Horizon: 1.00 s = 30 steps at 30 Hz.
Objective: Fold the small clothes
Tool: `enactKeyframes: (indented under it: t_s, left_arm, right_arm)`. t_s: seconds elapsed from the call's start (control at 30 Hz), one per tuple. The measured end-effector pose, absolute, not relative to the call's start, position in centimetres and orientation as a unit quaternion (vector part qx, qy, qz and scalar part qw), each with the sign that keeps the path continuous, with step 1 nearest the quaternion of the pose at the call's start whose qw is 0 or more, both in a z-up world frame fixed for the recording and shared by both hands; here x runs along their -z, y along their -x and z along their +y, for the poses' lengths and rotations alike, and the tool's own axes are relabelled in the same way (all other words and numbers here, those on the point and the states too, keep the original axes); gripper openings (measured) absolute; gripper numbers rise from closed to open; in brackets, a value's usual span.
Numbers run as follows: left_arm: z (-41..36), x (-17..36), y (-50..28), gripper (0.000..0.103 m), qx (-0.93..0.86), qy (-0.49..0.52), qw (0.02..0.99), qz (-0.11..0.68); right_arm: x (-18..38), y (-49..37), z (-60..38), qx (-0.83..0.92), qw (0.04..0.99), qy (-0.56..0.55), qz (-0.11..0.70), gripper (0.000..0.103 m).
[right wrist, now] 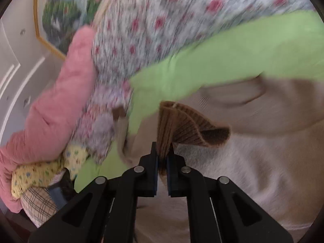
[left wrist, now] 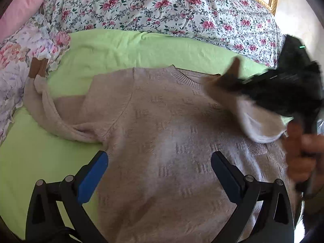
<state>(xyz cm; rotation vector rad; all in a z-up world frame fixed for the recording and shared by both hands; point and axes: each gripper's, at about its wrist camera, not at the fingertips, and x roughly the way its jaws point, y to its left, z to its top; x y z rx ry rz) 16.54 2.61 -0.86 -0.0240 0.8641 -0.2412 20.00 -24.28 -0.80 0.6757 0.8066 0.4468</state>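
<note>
Right wrist view: the right claw point(right wrist: 162, 158) is pinched narrow on the brown ribbed cuff point(right wrist: 182, 125) of a beige knit sweater point(right wrist: 253, 172), the cuff standing up between the pads and curling over to the right. The picture is smeared with motion blur. Beyond the cuff lies the rest of the sweater, spread on a lime-green sheet point(right wrist: 222, 60). Past the sheet are a floral bedcover point(right wrist: 162, 20), a pink pillow point(right wrist: 60, 101) to the left of it, and a gold-framed picture point(right wrist: 52, 20) on the wall.

In the left wrist view, the left claw point(left wrist: 160, 170) hangs wide apart over the lower body of the sweater point(left wrist: 151, 131), gripping nothing; whether its blue pads point(left wrist: 91, 180) touch the knit I cannot tell. The sweater lies flat with its neckline away from the claw. Its far sleeve point(left wrist: 50, 109) bends across the green sheet point(left wrist: 121, 48) toward a brown cuff point(left wrist: 38, 68) at the edge of a pale flowered cloth point(left wrist: 22, 56). Right of the neckline, the other claw point(left wrist: 232, 75) appears blurred, lifting the near sleeve point(left wrist: 261, 121) off the sweater, with the person's hand point(left wrist: 301, 154) on its handle.
</note>
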Motion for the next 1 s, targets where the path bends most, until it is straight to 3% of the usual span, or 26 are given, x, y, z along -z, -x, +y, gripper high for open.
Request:
enactKeyframes:
  t_s: [0.27,0.47,0.53,0.63,0.67,0.73,0.8,0.83,1.0]
  left_arm:
    - [2.2,2.4,-19.7,0.102,0.149,0.047,0.880,0.449]
    - [-1.1,3.6,-23.0,0.102,0.180,0.061,0.859,0.475]
    - [-2.6,4.2,-23.9,0.102,0.181,0.050,0.856,0.481]
    - [-3.9,5.3,-25.1,0.099,0.153,0.026,0.858,0.489]
    - [-4.0,5.7,-25.7,0.091,0.144,0.025,0.859,0.490]
    - [-3.7,6.4,-26.8,0.064,0.143,0.042,0.857,0.494]
    - [-3.0,6.5,-27.6,0.009,0.148,0.061,0.854,0.495]
    - [-2.5,6.3,-27.5,0.005,0.149,0.067,0.853,0.496]
    - [1.0,4.7,-25.7,0.007,0.144,0.090,0.872,0.459]
  right_arm:
    - [6.0,-21.6,-21.7,-0.201,0.804,-0.323,0.456,0.011]
    - [2.9,-18.1,-25.2,-0.199,0.813,-0.363,0.408,0.012]
    - [1.9,-16.6,-26.7,-0.193,0.823,-0.370,0.385,0.016]
    - [0.4,-14.1,-29.5,-0.162,0.842,-0.378,0.350,0.031]
    - [0.1,-13.1,-30.6,-0.147,0.849,-0.380,0.336,0.034]
    - [-0.2,-11.3,-32.6,-0.107,0.861,-0.383,0.317,0.037]
    - [-0.2,-9.5,-34.6,-0.069,0.866,-0.391,0.303,0.037]
    - [-0.1,-8.6,-35.6,-0.054,0.867,-0.396,0.299,0.037]
    - [0.1,-4.8,-40.0,0.056,0.876,-0.370,0.303,0.038]
